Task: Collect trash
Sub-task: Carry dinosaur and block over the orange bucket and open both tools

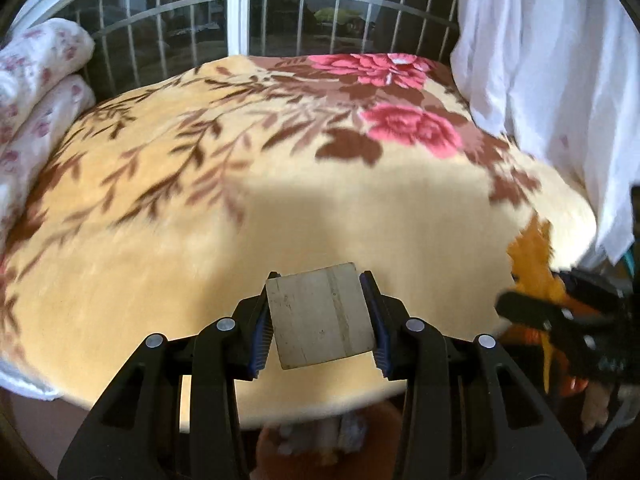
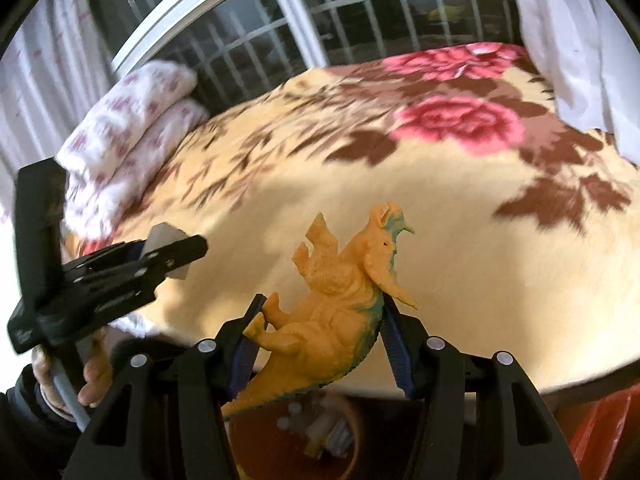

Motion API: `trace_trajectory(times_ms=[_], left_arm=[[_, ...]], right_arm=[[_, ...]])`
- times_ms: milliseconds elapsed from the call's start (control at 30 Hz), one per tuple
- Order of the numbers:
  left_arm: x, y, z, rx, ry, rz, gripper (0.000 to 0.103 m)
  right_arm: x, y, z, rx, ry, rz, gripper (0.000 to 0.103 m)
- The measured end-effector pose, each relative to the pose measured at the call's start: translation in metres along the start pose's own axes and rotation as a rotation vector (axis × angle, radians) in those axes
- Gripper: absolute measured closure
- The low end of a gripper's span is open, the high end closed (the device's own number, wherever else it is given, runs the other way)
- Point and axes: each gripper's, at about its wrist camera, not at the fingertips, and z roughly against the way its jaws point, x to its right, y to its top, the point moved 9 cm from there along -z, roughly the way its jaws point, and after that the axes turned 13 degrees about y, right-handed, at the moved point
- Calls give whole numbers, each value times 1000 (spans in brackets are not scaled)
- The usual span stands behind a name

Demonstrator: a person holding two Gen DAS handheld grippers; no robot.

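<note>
My left gripper (image 1: pixel 320 282) is shut on a pale, flat square block (image 1: pixel 320 320), its blue pads pressed against both sides, above the near edge of the bed. My right gripper (image 2: pixel 324 302) is shut on an orange toy dinosaur (image 2: pixel 332 308) with teal markings, gripped around the body, head up and tail hanging down. In the right wrist view the left gripper (image 2: pixel 176 254) shows at the left with the block (image 2: pixel 162 236), and a hand (image 2: pixel 94 374) grips its handle. At the right edge of the left wrist view the right gripper (image 1: pixel 560 312) and the dinosaur (image 1: pixel 532 256) appear, blurred.
A yellow blanket (image 1: pixel 240 208) with brown leaves and pink flowers covers the bed. Folded white floral bedding (image 1: pixel 36 80) lies at the left and white curtains (image 1: pixel 540 60) hang at the right, before a barred window (image 1: pixel 320 12). Below the bed edge stand a brown bin (image 2: pixel 248 440) holding several items and a red bag (image 2: pixel 600 428).
</note>
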Motion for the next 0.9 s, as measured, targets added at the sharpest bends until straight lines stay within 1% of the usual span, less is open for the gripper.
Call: trace_trajectory(times_ms=[100,200,300,333,400,600,700,800,833,867,900], left_arm=[[-6,-39,18,-8,8,-13,64],[-10,-73,25,-30,16,-28,64],[-11,-109,21,-82,15,-46,63],[-11,-121,17,-109,6,-51,64],[-13,-140,7,-153,11,-57,64],[-16,-181,-32,-270,21,-70,64],[-11,-192,-44,-317,6,-76,63],[-7,-195,-50,-328,10,-104,63],[-5,-195,-51,-330,16,-115,59],[-5,-196,-53,-336,28,-123,39],[-7,-197,-54,-337,49,-129,28]], right_arm=[[-25,-33,-5,-45,20,21,48],[-41,-58,-8,-78,31,40,48],[-55,-87,-12,-119,37,63,48],[-57,-99,-14,-141,32,75,48],[-58,-119,-20,-186,21,91,48],[-41,-167,-47,-316,-21,82,48],[-36,-177,-58,-353,-21,75,48],[-33,-183,-71,-393,-13,77,48],[-32,-186,-76,-420,-13,83,44],[-31,-188,-79,-432,-15,85,39],[-30,-189,-82,-438,-18,83,33]])
